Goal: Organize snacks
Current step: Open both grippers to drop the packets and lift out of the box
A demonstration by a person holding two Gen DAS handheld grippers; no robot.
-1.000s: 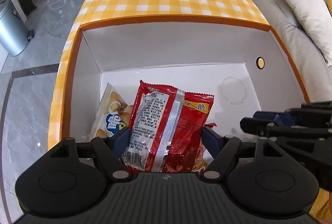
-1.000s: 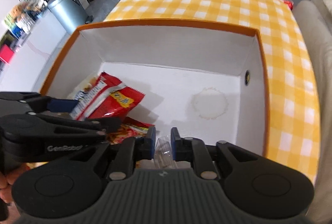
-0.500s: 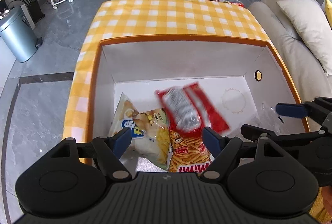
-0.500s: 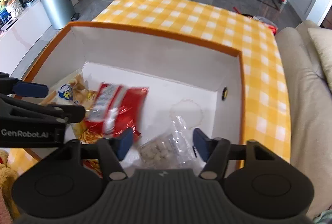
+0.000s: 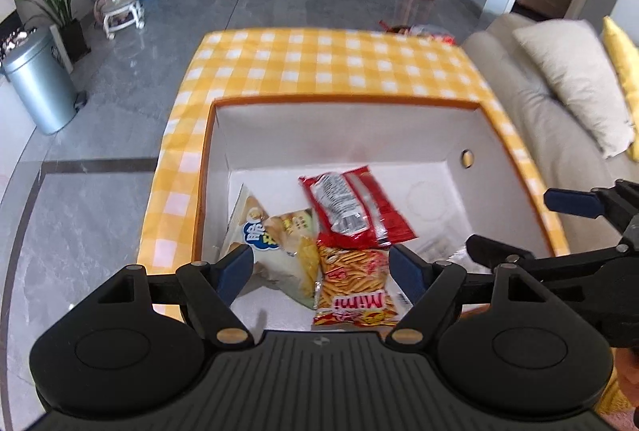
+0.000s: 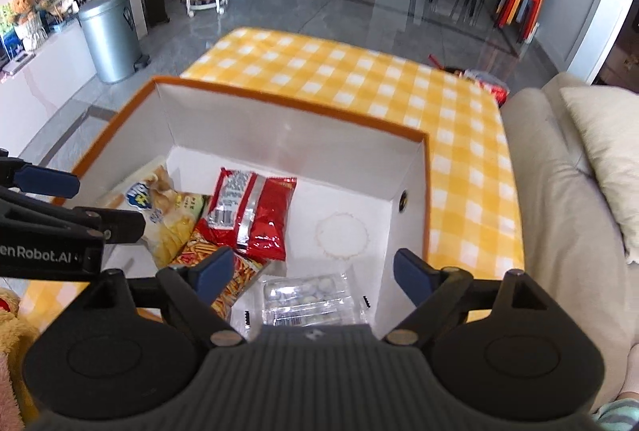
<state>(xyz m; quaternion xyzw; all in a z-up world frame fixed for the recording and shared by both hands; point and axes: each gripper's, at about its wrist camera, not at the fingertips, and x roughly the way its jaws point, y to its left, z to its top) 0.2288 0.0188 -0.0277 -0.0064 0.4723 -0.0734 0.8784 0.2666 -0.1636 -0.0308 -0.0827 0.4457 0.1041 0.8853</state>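
Note:
An orange-rimmed white box sits on a yellow checked table. Inside lie a red snack bag, a pale chip bag, an orange Mimi stick-snack bag and a clear packet of white candies. My left gripper is open and empty above the box's near edge. My right gripper is open and empty above the clear packet. Each gripper shows at the edge of the other's view.
A beige sofa with a cushion stands to the right. A metal bin, a plant and a small stool stand on the grey floor at left. The checked tablecloth stretches beyond the box.
Both grippers opened and rose away from the box. The red bag dropped from my left gripper and the clear candy packet from my right; both now lie in the box.

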